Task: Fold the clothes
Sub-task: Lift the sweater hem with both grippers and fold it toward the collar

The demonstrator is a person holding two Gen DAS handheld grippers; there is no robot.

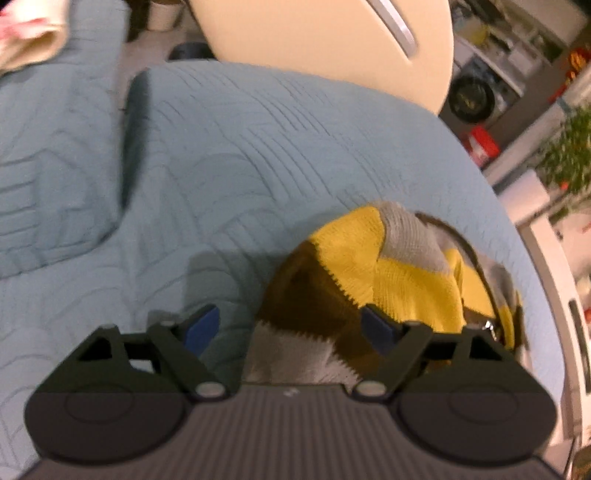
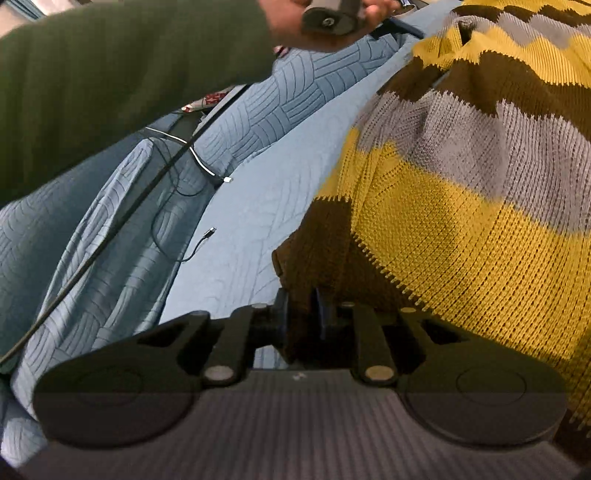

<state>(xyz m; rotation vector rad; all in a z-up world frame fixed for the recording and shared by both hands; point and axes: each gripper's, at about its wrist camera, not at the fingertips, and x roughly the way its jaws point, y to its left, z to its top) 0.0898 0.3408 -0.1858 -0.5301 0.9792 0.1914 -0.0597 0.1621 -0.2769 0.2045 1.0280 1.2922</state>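
Observation:
A knitted sweater (image 1: 369,273) in yellow, brown and grey stripes lies bunched on a light blue quilted bedspread (image 1: 221,155). My left gripper (image 1: 291,328) is open, its blue pads wide apart just above the sweater's near edge. In the right wrist view the sweater (image 2: 461,206) fills the right side. My right gripper (image 2: 301,317) is shut on a brown fold of the sweater at its left edge. The hand holding the left gripper (image 2: 332,18) shows at the top, on a green-sleeved arm.
A blue pillow (image 1: 55,166) lies at the left on the bed. A cream cupboard door (image 1: 332,48) stands beyond the bed. Shelves and a plant (image 1: 569,155) are at the right. Black and white cables (image 2: 184,184) lie on the bedspread by a pillow (image 2: 92,240).

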